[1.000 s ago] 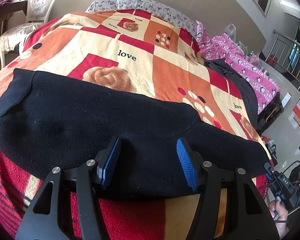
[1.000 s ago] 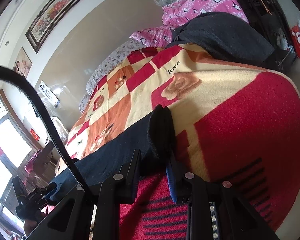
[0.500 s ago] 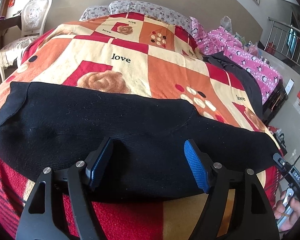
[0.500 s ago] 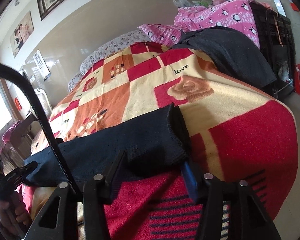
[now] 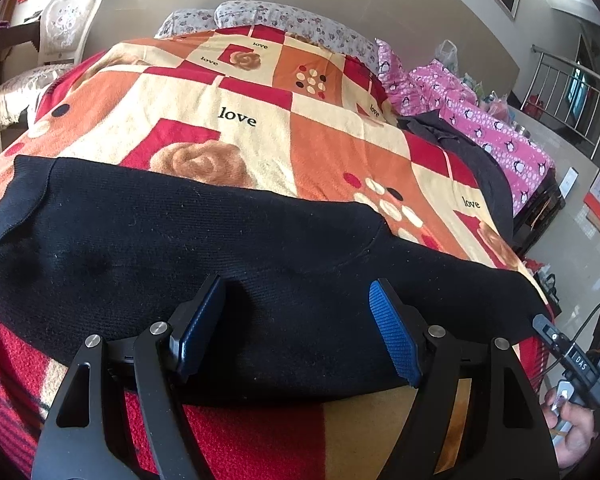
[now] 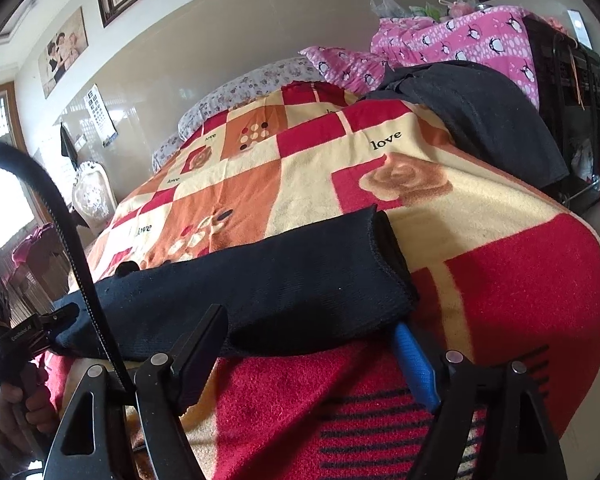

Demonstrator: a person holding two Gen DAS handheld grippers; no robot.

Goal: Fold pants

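Black knit pants [image 5: 180,240] lie flat across the near edge of the bed, waist to the left and leg end to the right. My left gripper [image 5: 296,284] hovers open over their near edge, both blue pads clear of the cloth. In the right wrist view the leg's hemmed end [image 6: 384,264] rests on the blanket [image 6: 300,168]. My right gripper [image 6: 308,320] is opening. The pants' near edge [image 6: 280,280] lies loosely between its jaws, and the right pad's tip is tucked under the hem without squeezing.
A dark grey garment [image 5: 460,152] and pink penguin bedding [image 5: 500,132] lie along the bed's right side. Flowered pillows [image 5: 284,20] lie at the head, and a white chair [image 5: 60,20] stands far left. A black cable [image 6: 72,240] crosses the right view. A hand [image 5: 572,428] holds the other gripper.
The right jaws have spread and let go of the leg end, which now lies flat on the blanket; that view has rolled level. The left jaws widened a little.
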